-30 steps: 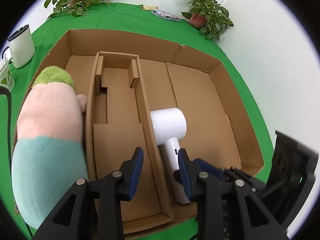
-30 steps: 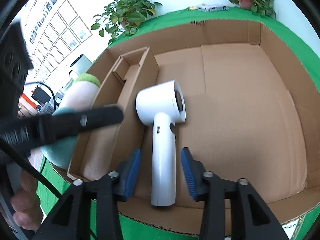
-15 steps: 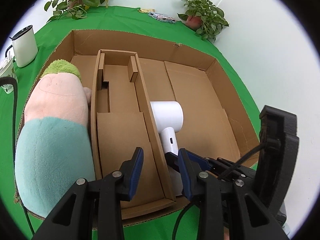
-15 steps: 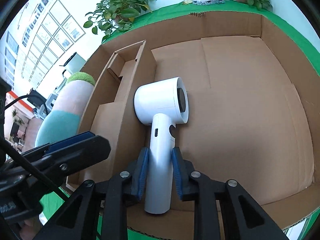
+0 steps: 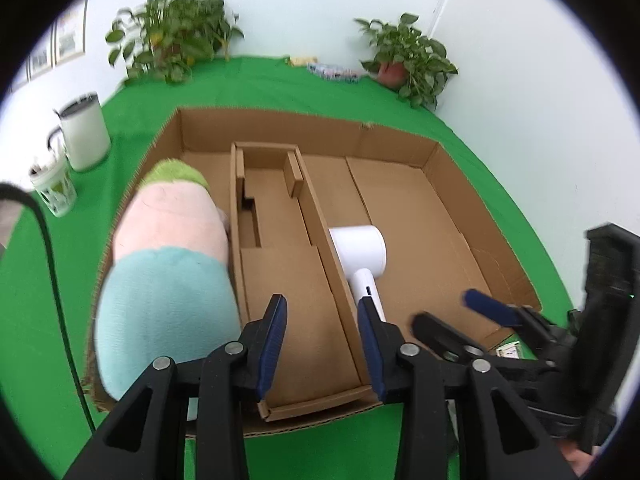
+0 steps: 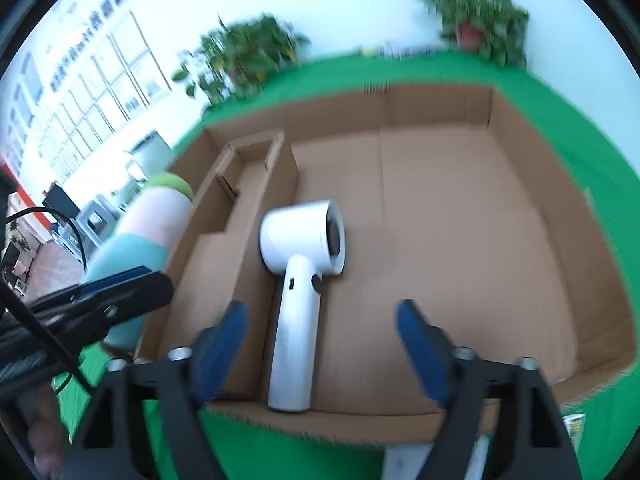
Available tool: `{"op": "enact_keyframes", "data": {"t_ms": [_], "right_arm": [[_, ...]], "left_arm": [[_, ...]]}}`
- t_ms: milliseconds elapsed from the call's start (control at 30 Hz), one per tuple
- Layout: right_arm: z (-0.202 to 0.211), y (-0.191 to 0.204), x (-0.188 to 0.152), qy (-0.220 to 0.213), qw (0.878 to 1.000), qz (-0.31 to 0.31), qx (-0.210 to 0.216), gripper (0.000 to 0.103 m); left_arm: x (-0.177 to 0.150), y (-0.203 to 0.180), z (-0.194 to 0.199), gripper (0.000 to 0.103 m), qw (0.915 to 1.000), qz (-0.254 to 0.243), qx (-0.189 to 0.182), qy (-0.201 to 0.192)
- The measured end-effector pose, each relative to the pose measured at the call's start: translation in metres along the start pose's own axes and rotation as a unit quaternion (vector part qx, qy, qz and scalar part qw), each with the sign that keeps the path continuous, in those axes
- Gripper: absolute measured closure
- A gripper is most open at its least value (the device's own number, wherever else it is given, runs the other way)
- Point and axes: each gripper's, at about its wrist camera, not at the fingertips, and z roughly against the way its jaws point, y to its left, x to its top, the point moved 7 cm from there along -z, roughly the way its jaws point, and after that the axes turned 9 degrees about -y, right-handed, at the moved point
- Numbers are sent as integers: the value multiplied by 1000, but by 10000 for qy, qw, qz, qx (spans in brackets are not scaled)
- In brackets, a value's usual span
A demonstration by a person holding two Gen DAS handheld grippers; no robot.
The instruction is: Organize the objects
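- Left wrist view: the left gripper (image 5: pixel 322 336) hangs with jaws spread and nothing between them, above the near end of the cardboard insert (image 5: pixel 280 280) inside the cardboard box (image 5: pixel 460 168). A plush toy (image 5: pixel 168 264) fills the left compartment; the white hair dryer (image 5: pixel 360 252) lies just right of the insert.
- Right wrist view: the right gripper (image 6: pixel 320 344) has its jaws spread wide to either side of the hair dryer's handle, not touching it. The dryer lies flat on the box floor beside the insert, on the green worktop (image 6: pixel 560 92).

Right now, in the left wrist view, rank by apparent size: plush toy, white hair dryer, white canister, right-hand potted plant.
1. Plush toy, largest, though it sits nearest the camera.
2. White hair dryer.
3. Right-hand potted plant and white canister: too alike to rank, and both are far off.
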Motion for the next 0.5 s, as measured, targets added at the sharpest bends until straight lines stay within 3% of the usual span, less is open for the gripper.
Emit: {"op": "enact_keyframes", "data": {"t_ms": [67, 133, 333, 433, 500], "right_arm": [[25, -3, -2, -348, 9992, 205, -34, 8], [51, -7, -10, -671, 9965, 488, -135, 5], [106, -17, -43, -1095, 9906, 810, -112, 1], [135, -20, -58, -1375, 9853, 1008, -131, 1], [149, -20, -62, -1505, 9831, 1029, -185, 1]], "left_arm": [[-2, -1, 8, 58, 9998, -111, 84, -170], [-7, -6, 10, 54, 9995, -205, 91, -212], [-25, -26, 3, 54, 9990, -439, 84, -82], [-27, -36, 18, 54, 9980, -480, 169, -383], [-28, -46, 38, 54, 9938, -641, 418, -812]]}}
